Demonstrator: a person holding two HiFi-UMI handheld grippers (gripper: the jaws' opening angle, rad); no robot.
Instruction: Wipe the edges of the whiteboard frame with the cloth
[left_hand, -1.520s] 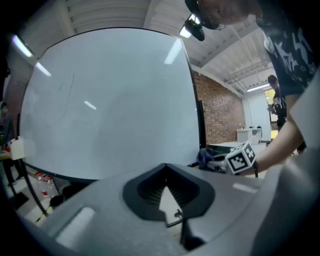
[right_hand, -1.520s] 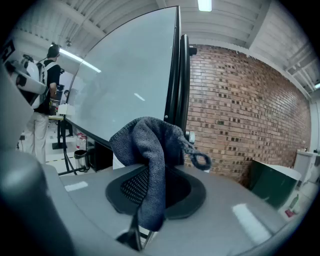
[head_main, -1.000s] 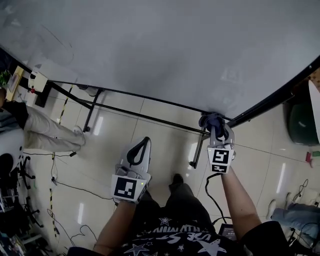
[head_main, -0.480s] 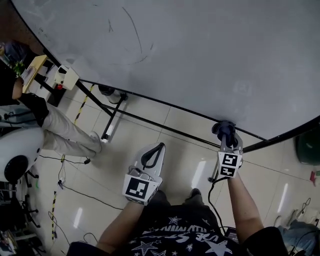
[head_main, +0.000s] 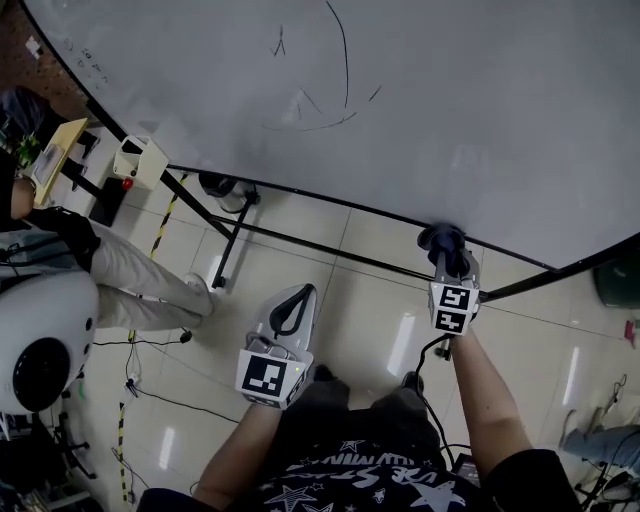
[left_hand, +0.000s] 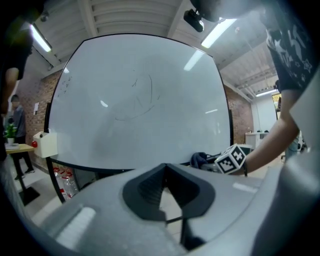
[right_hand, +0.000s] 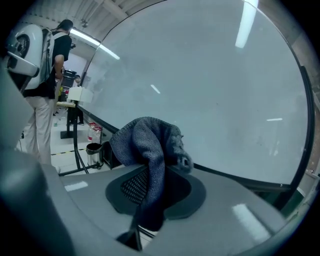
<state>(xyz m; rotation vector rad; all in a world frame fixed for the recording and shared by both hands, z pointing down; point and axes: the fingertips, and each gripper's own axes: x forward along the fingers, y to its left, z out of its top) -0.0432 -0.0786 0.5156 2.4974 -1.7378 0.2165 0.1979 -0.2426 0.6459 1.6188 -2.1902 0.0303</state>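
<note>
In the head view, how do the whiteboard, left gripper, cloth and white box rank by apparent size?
1. whiteboard
2. left gripper, though nearness to the camera enlarges it
3. cloth and white box look about alike; I won't rank them

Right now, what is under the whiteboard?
Its black stand bars, a small bin and floor tiles show beneath the whiteboard. The cloth in the right gripper covers a bit of the bottom edge; whatever lies behind the board is hidden.
</note>
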